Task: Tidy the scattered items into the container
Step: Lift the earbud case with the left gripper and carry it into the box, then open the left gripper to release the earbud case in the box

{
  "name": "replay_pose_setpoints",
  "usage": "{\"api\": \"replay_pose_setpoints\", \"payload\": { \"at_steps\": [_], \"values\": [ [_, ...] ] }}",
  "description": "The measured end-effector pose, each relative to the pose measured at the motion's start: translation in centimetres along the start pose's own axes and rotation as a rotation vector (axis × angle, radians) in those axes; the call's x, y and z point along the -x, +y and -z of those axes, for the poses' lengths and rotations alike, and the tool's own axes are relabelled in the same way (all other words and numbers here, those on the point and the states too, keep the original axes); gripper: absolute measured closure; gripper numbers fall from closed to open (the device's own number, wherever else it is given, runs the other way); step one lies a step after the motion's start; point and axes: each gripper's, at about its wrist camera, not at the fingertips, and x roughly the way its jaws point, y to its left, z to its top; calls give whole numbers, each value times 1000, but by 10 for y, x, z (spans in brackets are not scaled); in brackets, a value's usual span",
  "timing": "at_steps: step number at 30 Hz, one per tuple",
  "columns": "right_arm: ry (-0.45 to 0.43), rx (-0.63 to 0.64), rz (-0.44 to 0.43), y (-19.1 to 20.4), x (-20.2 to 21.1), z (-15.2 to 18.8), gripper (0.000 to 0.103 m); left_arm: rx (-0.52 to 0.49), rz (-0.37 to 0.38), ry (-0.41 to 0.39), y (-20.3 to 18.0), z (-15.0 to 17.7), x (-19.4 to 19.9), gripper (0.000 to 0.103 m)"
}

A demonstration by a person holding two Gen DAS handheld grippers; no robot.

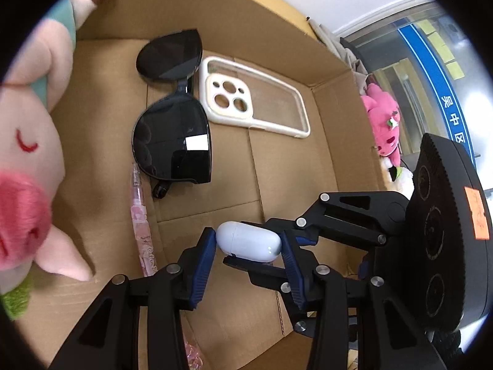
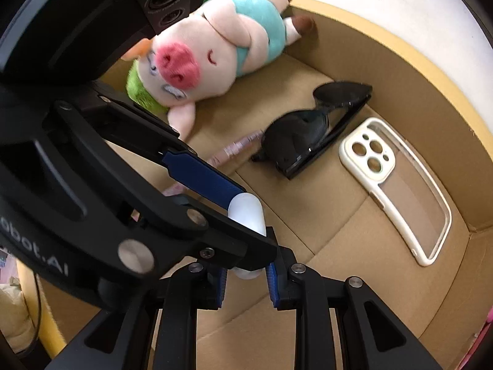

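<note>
Left to right in the cardboard box (image 1: 323,160): pig toy (image 1: 27,141), pink pen (image 1: 142,225), sunglasses (image 1: 172,141) and phone case (image 1: 252,98), already stowed. Above the floor, left gripper (image 1: 248,245) and right gripper (image 2: 246,277) both clench the white earbud case (image 1: 249,242), apparently not yet released.

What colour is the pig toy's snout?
Pink snout on the pig toy; right wrist view shows it best.

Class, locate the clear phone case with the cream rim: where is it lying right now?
The clear phone case with the cream rim lies flat on the cardboard box floor, just beside the black sunglasses, near the box's far wall in the left wrist view.
</note>
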Motion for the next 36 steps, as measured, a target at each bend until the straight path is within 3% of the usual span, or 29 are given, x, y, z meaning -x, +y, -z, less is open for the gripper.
{"api": "replay_pose_setpoints", "payload": {
  "at_steps": [10, 27, 29, 33, 36],
  "values": [
    [-2, 1, 7, 5, 1, 9, 80, 13, 5, -6, 4, 3, -1, 61],
    [-38, -17, 16, 9, 26, 27, 79, -1, -78, -42, -1, 8, 10, 56],
    [-65, -22, 9, 9, 32, 27, 73, -14, -80, -46, -3, 9, 11, 53],
    [-70, -18, 8, 11, 37, 30, 72, -18, -77, -54, -5, 11, 14, 53],
    [-59, -4, 18, 13, 41, 36, 61, -31, -83, -60, -8, 16, 19, 53]
  ]
}}
